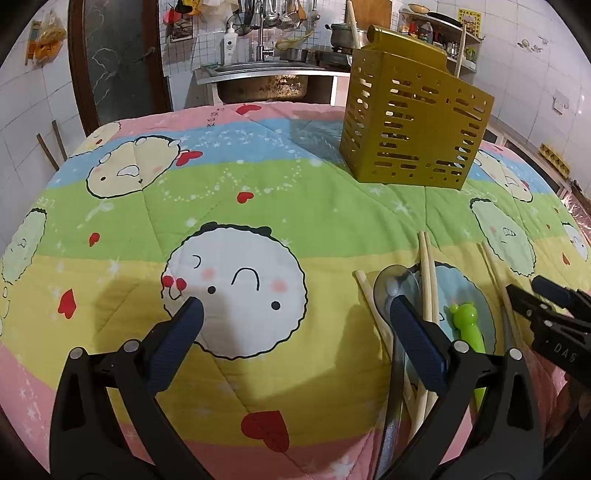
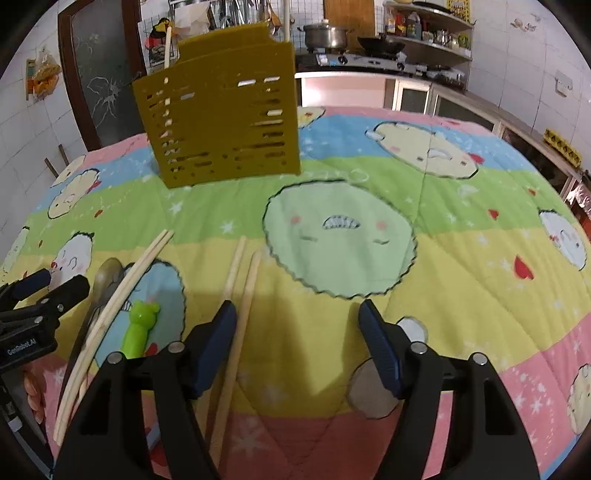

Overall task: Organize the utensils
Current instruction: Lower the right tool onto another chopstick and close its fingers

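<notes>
An olive-yellow slotted utensil holder (image 1: 413, 125) stands on the quilt-covered table (image 1: 258, 206), far right in the left wrist view, and holds chopsticks (image 1: 460, 48); it also shows in the right wrist view (image 2: 221, 110). Loose wooden chopsticks (image 1: 428, 273), a metal spoon (image 1: 397, 288) and a green frog-handled utensil (image 1: 467, 325) lie near the front. My left gripper (image 1: 295, 302) is open, its right finger over the spoon. My right gripper (image 2: 297, 314) is open and empty, with one chopstick pair (image 2: 240, 295) by its left finger. Another pair (image 2: 114, 306), the spoon (image 2: 105, 280) and the green utensil (image 2: 140, 328) lie left of it.
A sink (image 1: 262, 77) and hanging kitchen tools stand behind the table. A stove with a pot (image 2: 325, 35) and shelves run along the back right. The left gripper (image 2: 40, 295) shows at the left edge of the right wrist view.
</notes>
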{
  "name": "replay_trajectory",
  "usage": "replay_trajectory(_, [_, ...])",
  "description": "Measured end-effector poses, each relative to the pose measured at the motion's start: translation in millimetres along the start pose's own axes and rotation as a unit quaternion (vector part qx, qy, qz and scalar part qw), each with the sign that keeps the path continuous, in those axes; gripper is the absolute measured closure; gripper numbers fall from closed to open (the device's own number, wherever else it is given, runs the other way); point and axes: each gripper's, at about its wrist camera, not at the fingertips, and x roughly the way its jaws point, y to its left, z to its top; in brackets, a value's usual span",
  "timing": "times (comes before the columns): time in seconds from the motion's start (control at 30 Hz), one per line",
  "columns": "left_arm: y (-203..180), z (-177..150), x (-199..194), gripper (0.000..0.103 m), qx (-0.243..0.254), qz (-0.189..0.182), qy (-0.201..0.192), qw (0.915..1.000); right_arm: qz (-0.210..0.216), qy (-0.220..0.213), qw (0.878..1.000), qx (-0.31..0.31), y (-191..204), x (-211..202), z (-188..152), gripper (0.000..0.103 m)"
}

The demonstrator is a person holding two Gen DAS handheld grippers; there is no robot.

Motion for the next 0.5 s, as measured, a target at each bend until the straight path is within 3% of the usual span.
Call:
replay_trajectory(0.17, [-1.4, -0.8, -0.2, 0.005, 0.003, 0.001, 0.0, 1.0, -0.005, 0.006, 1.0, -0.008, 7.7, 2.7, 1.0, 0.054])
replay_trajectory(0.43, [-13.4, -1.1, -4.3, 0.005, 0.009, -0.005, -0.003, 0.9999, -0.001, 0.017, 1.0, -0.01, 18.4, 14.3, 14.8, 0.093])
replay_trajectory(0.5, [-17.1, -1.4, -4.8, 0.005, 0.014, -0.003, -0.003, 0.9999, 0.003, 0.018, 1.0, -0.012, 17.5, 13.8, 15.3, 0.094])
